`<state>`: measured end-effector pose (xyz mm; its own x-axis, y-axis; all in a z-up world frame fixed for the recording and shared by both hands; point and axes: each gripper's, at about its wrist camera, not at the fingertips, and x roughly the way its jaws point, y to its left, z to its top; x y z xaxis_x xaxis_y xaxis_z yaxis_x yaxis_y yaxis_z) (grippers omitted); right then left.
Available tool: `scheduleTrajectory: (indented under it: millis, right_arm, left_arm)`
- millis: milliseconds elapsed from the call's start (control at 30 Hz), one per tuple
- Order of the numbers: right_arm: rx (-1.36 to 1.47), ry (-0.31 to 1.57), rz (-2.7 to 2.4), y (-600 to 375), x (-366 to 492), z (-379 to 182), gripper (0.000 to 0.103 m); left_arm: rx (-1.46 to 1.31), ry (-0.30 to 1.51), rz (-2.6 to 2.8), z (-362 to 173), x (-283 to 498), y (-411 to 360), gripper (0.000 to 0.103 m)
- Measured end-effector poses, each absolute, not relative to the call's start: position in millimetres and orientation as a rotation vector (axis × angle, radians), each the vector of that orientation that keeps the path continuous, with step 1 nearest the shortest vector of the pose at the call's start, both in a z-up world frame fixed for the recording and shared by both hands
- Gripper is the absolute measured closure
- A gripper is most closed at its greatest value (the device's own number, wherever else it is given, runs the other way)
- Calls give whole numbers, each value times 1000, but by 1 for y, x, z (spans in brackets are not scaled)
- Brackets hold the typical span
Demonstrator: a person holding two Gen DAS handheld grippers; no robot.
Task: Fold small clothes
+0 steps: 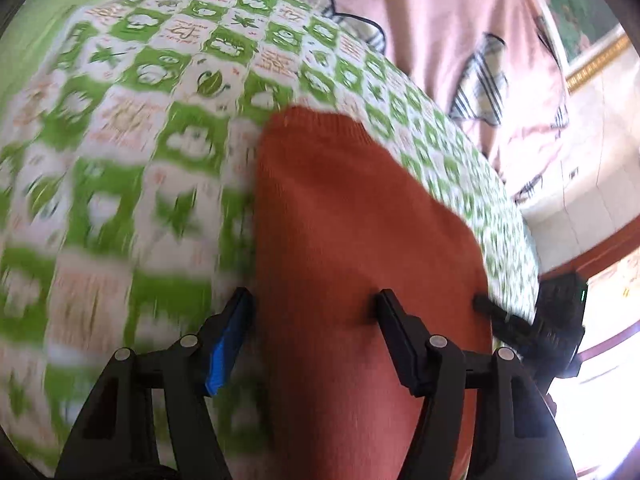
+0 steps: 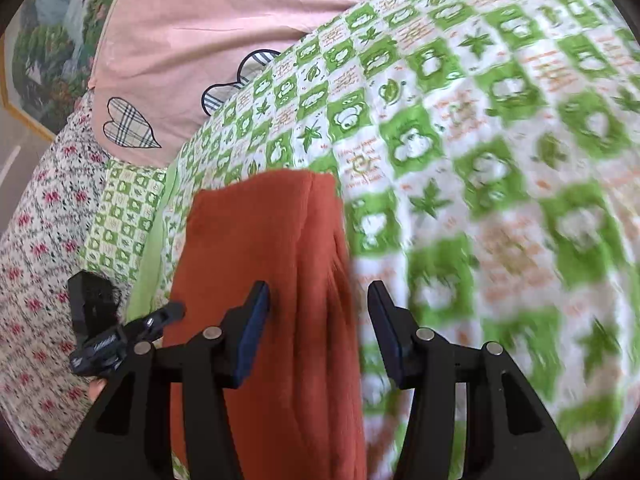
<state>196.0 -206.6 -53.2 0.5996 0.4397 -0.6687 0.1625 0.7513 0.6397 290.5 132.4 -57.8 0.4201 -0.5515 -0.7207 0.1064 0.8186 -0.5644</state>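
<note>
While both views were smeared by motion blur, the rust-orange knit garment (image 1: 352, 240) lay on the green-and-white checked bedspread (image 1: 132, 140), running ahead from between the left gripper (image 1: 314, 304) fingers. That gripper stood wide apart, its fingers straddling the cloth without pinching it. In the right wrist view, the right gripper (image 2: 318, 296) was likewise spread wide; the garment (image 2: 264, 248), folded into a long strip with a lengthwise crease, sat mostly under its left finger (image 2: 252, 328) and in the gap. Beyond both grippers lay a pink quilt with plaid heart patches (image 2: 192, 40), and to the right gripper's left a floral sheet (image 2: 36, 240).
</note>
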Motion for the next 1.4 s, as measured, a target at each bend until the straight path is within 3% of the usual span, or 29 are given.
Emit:
scheduleTrajectory:
  millis: [33,67,100,133,167,200,300,500,900,1000,1200,1400]
  right_arm:
    - [716,942,188,-203,201,-56,51]
    - [711,945,197,-201,204,-59,54]
    - [713,942,214,-199,206,-61,62]
    - [707,933,214,-197,206,-60,69]
    - [694,909,211,-197,205,-56,79]
    - [677,853,223,-197,200,-46,82]
    - [624,747,255,-191,189,-27,85]
    - [686,865,206,-200,202,-65,85]
    - [720,872,114,-213,185,-56,66]
    - [679,834,69,-210,162,-36,64]
    - [661,780,100,-193,115,-10,64]
    - [575,848,180,-155,72,-10,64]
  left_arm:
    - [-495,1057,-431,-58,300,133,40]
    - [-501,1047,-425,-58,307,134,50]
    - [-494,1032,-413,-56,314,134,77]
    - [-485,1022,-398,-54,319,135,87]
    - [-482,996,-377,-50,319,137,89]
    - [-486,951,-358,-43,315,139,91]
    - [-475,822,-342,-27,297,139,92]
    - [-326,879,-271,-42,317,126,93]
    - [-355,903,-226,-36,353,139,93]
    - [-295,891,-204,-20,330,138,95]
    - [-223,886,-242,-2,240,132,92]
    - [-172,911,-252,-8,151,126,88]
